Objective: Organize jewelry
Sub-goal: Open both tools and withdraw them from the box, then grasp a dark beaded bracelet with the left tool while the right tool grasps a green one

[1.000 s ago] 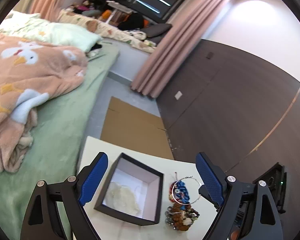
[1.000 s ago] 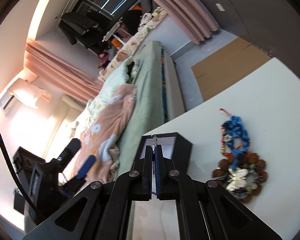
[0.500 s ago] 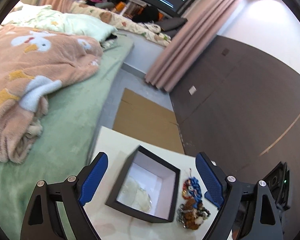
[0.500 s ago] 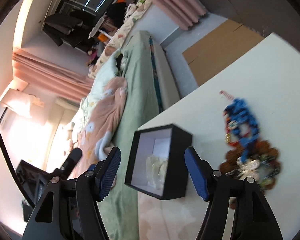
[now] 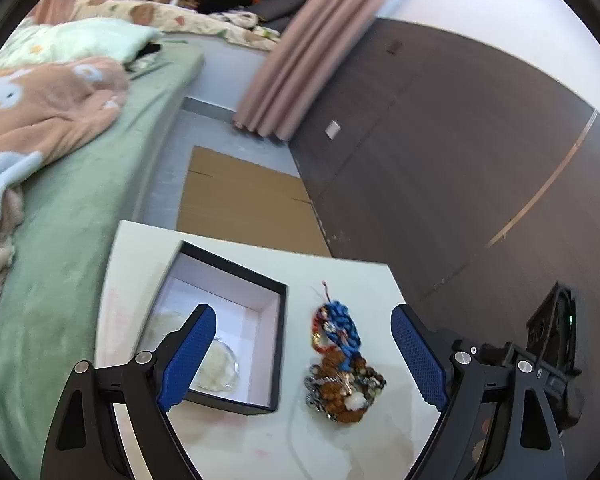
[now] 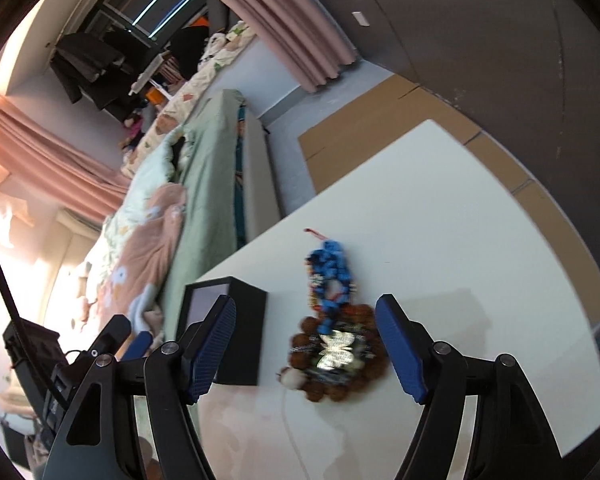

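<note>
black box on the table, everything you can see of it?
The black box is an open, lidless square tray with dark outer walls and a pale lining, possibly card. It sits flat on the white table, left of the jewelry pile and apart from it. A clear ring and pale contents lie inside. No tool touches it.

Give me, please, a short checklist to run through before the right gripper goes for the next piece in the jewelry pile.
1. Right gripper open and empty: ok.
2. Jewelry pile lined up between its fingers: ok.
3. Left gripper open, holding nothing: ok.
4. Black box open on the white table, a pale piece already inside, room left: ok.
5. Pieces in the pile separate enough to lift one alone: cannot tell; they overlap and the view is blurred.
</note>
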The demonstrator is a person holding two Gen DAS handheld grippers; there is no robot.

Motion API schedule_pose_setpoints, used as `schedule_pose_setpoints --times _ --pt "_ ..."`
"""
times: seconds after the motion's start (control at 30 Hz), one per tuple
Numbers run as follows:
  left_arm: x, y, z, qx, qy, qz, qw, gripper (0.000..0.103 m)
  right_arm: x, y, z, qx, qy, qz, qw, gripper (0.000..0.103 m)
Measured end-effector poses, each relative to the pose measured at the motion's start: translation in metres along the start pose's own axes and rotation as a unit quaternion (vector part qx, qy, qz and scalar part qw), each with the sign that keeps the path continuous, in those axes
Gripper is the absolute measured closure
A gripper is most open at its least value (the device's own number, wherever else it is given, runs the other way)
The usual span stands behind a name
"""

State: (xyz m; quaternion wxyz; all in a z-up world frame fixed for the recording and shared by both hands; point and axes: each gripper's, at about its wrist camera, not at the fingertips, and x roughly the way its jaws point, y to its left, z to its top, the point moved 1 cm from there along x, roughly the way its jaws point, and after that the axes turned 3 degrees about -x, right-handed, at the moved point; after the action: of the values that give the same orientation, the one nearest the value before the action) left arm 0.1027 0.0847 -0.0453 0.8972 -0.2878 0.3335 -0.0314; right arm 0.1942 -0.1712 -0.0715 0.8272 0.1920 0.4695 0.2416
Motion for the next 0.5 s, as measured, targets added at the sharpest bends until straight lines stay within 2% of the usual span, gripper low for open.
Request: schedule_pose_setpoints --times 0.17,0.33,0.5 --pt "0.013 -0.024 -0.016 0.055 0.026 -0.006 0.9981 0.014 -0.007 -0.011 -0.001 -0.005 0.009 -0.023 1.0 0.03" --pt "0.029 -0.052 -0.038 0.126 0.055 0.003 0.9905 0.023 -0.016 -0.022 -0.001 -0.011 0.013 -0.041 0.999 0.03" --pt "0.043 -0.069 -0.057 0.168 0.071 0.009 0.9832 0.027 -0.026 -0.037 0.001 -0.001 0.012 -0.051 0.999 0.03"
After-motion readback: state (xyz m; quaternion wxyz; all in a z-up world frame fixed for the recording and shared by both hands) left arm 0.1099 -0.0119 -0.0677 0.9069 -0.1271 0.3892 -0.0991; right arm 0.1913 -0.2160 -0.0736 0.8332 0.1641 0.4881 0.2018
